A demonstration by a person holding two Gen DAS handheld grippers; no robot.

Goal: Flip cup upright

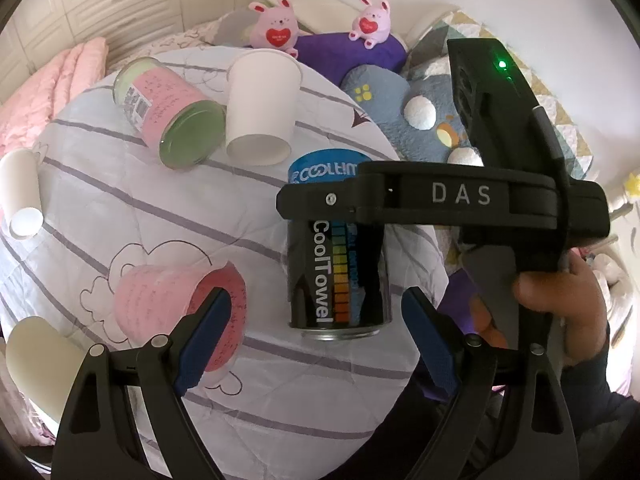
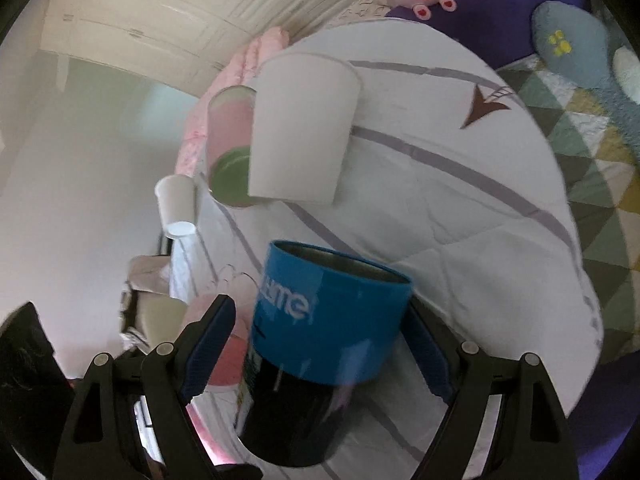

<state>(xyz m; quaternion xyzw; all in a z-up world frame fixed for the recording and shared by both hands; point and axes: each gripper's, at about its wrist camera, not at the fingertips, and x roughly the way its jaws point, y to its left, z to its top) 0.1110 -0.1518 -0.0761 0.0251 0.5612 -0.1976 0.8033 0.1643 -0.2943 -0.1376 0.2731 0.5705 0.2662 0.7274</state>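
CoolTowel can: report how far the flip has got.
Done, it seems: the CoolTowel can stands open end up on the quilt. In hand: nothing; the right gripper straddles it open, the left gripper open too. Left: the pink cup and white paper cup are not upright.

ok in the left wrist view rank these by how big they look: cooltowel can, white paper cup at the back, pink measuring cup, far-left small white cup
1. CoolTowel can, though nearest the camera.
2 and 3. White paper cup and pink measuring cup: too alike to rank.
4. Small white cup at the left edge, partly cut off.
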